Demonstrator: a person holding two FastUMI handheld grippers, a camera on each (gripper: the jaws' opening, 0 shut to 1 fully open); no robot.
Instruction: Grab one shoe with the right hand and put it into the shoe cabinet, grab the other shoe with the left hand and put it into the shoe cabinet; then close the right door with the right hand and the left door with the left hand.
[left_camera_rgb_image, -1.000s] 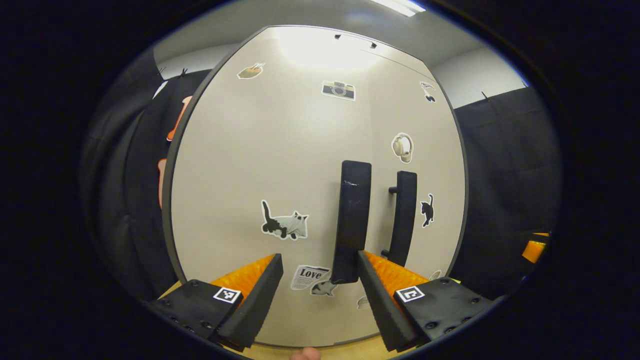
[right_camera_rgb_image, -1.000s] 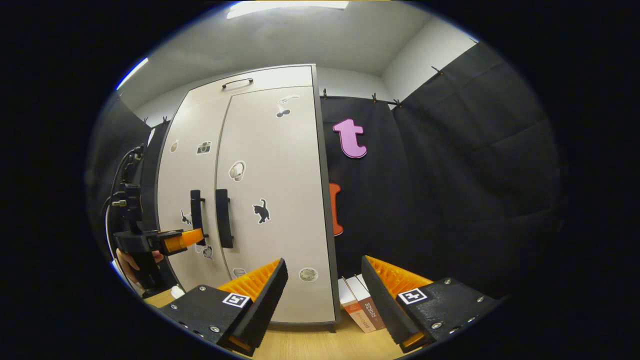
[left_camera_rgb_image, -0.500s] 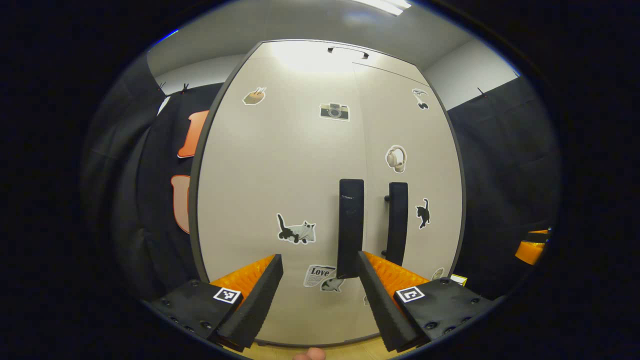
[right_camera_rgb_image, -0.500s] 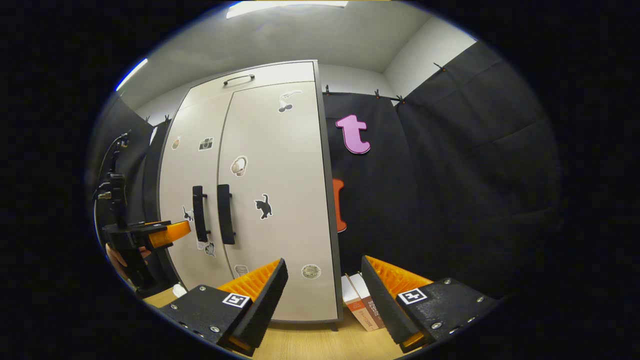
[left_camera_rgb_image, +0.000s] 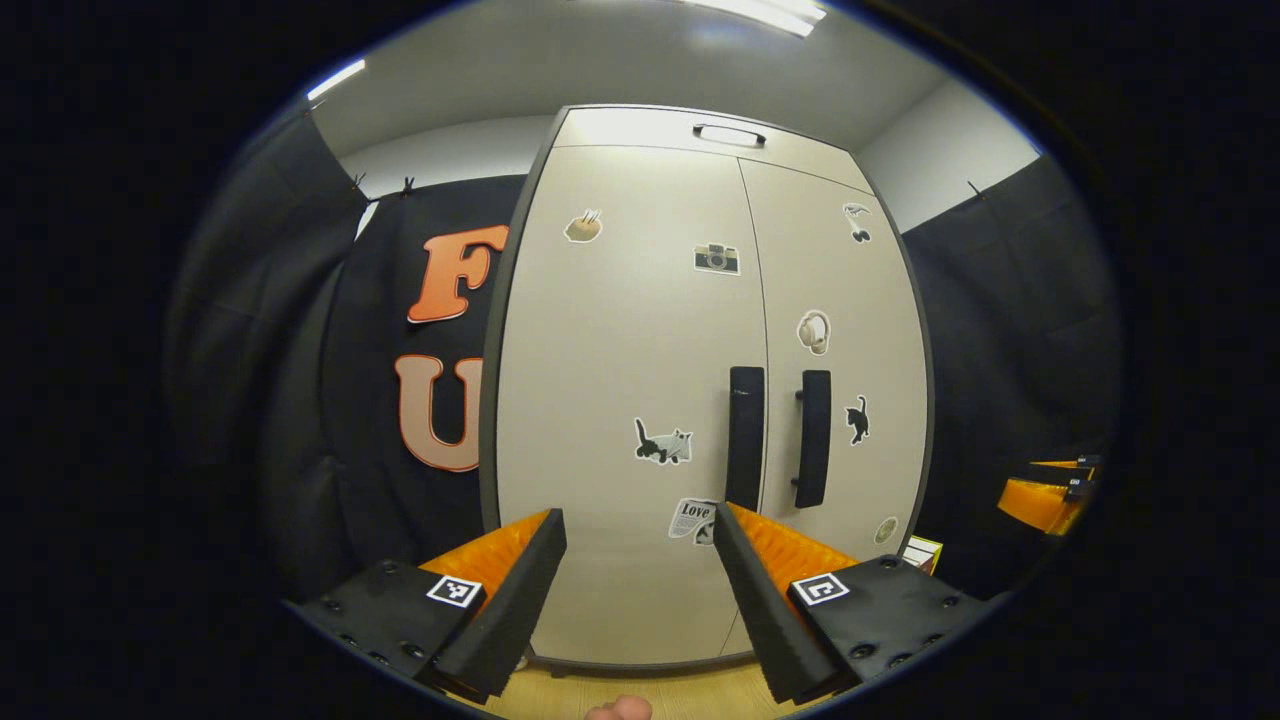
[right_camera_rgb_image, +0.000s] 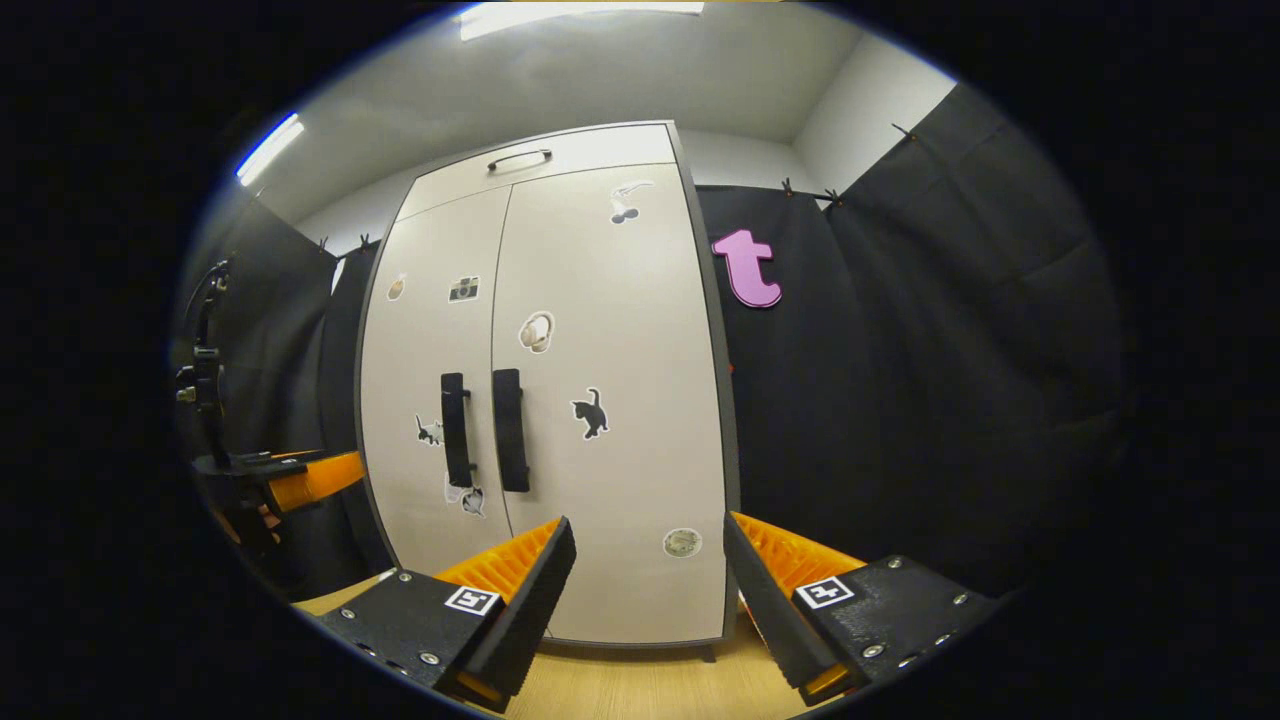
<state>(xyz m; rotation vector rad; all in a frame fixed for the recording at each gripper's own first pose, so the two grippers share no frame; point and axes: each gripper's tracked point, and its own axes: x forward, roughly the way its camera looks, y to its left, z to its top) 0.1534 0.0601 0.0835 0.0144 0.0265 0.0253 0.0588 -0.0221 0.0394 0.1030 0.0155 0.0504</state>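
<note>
In the left gripper view the shoe cabinet (left_camera_rgb_image: 640, 400) stands upright against the black cloth wall, a tall pale beige box with a dark edge, both of its doors shut flush. The left door (left_camera_rgb_image: 620, 330) carries stickers of a camera, a cat and a scrap of newspaper; the right door (left_camera_rgb_image: 830, 290) carries a headphone sticker and a small black cat. Two black vertical handles (left_camera_rgb_image: 745, 437) sit side by side at the centre seam, and a slim handle tops the upper panel. The cabinet rests on short feet on a light wooden floor (left_camera_rgb_image: 640, 690). The left tool (left_camera_rgb_image: 640, 590) hovers in front of the cabinet, fingers apart and holding nothing. In the right gripper view the right tool (right_camera_rgb_image: 648, 590) likewise has its fingers spread, empty, before the right door, clear of the cabinet.
</note>
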